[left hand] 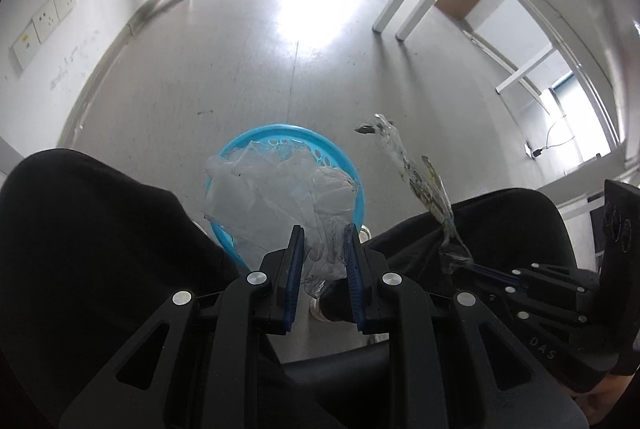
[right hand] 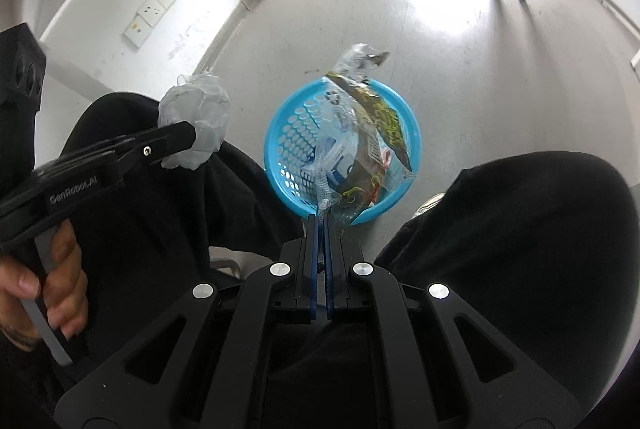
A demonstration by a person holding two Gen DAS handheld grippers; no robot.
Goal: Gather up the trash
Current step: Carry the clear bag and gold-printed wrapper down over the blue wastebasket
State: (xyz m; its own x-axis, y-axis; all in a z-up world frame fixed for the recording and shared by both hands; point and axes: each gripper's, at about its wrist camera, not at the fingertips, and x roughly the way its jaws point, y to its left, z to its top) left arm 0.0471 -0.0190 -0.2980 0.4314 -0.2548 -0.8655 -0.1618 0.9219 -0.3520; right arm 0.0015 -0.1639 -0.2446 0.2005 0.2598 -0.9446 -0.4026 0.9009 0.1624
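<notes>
Pale vinyl floor (left hand: 248,77) runs out to white table legs and a bright doorway, and near our feet stands the round blue basket (right hand: 288,133) with its perforated wall, between our two black-trousered knees.

On our left, the left gripper (left hand: 322,249) has its jaws clamped on a crumpled clear plastic bag (left hand: 256,189); from its own camera the wad hangs over the basket's rim. From the right wrist view the same bag sits out over our left knee, to the left of the basket, so we judge it is not yet squarely above the opening.

On our right, the right gripper (right hand: 321,229) has its jaws pinched fully together on the twisted end of a printed snack wrapper (right hand: 372,133), which hangs above the basket's middle.

To do this well, we should bring the left load inward over the centre before letting go, lower both pieces close to the rim, and release them low, since thin film may drift or cling to the pads.
</notes>
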